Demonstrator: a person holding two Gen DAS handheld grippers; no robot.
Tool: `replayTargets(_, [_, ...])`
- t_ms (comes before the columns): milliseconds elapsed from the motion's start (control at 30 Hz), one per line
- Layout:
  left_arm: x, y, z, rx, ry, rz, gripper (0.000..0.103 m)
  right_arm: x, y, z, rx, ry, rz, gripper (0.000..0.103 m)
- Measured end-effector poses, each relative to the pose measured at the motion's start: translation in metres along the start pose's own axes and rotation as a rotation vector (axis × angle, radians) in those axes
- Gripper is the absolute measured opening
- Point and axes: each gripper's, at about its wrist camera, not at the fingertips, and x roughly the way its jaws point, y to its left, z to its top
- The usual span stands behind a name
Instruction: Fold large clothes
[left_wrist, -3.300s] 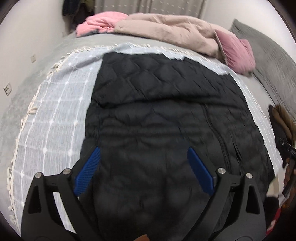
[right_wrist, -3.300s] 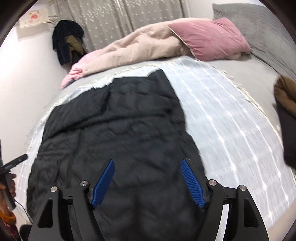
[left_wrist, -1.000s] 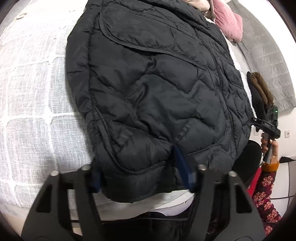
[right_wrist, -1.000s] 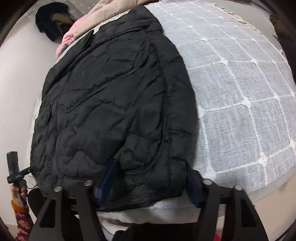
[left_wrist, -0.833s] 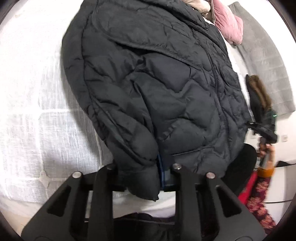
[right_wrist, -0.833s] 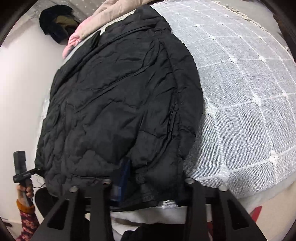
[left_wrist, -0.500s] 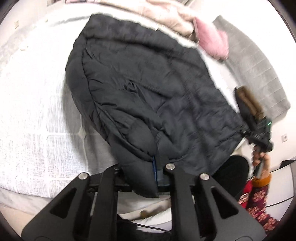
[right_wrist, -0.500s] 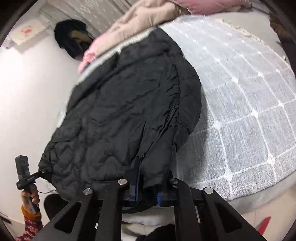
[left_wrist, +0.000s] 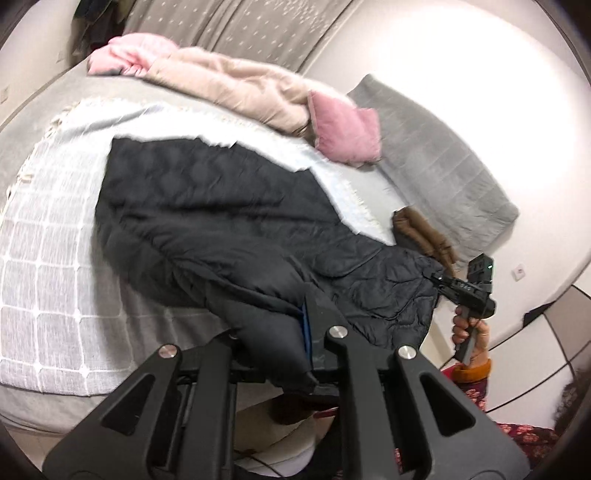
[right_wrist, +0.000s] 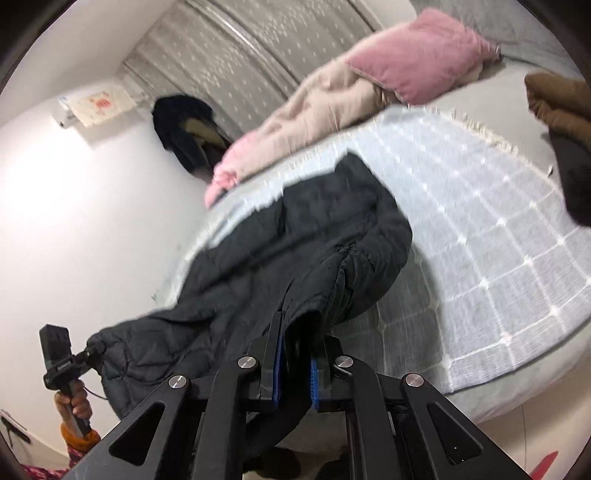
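Black quilted jacket (left_wrist: 221, 206) lies across a pale grid-patterned throw (left_wrist: 48, 266) on a grey bed (left_wrist: 29, 122), its near hem lifted off the edge at 2 corners. The left gripper (left_wrist: 273, 343) has its fingers pinched on one hem corner; the right gripper (right_wrist: 293, 369) pinches the other between its blue pads (right_wrist: 277, 369). Behind the jacket sit a beige duvet (left_wrist: 229, 81), a pink pillow (left_wrist: 347, 133) and a grey blanket (left_wrist: 443, 177). Patterned curtains (right_wrist: 236, 48) hang against white walls (right_wrist: 74, 203). A dark coat (right_wrist: 184, 125) hangs beside them.
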Motion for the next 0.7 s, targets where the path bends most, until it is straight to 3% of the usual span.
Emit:
replayTargets(200, [-0.035, -0.021, 0.013, 0.037, -0.084, -0.092, 0.014, -0.054, 0.017, 0.019, -0.03, -0.141, 0.018, 0.008])
replayTargets(400, [-0.037, -0.002, 0.029, 0.008, -0.124, -0.02, 0.014, -0.069, 0.029, 0.044, -0.058, -0.244, 0.02, 0.008])
replayTargets(500, [-0.018, 0.02, 0.034, -0.04, -0.095, 0.041, 0.014, -0.05, 0.028, 0.061, -0.044, -0.24, -0.008, 0.008])
replayTargets(700, [0.035, 0.06, 0.064, -0.116, -0.045, 0.1, 0.014, 0.029, 0.031, 0.088, -0.088, -0.129, -0.086, 0.007])
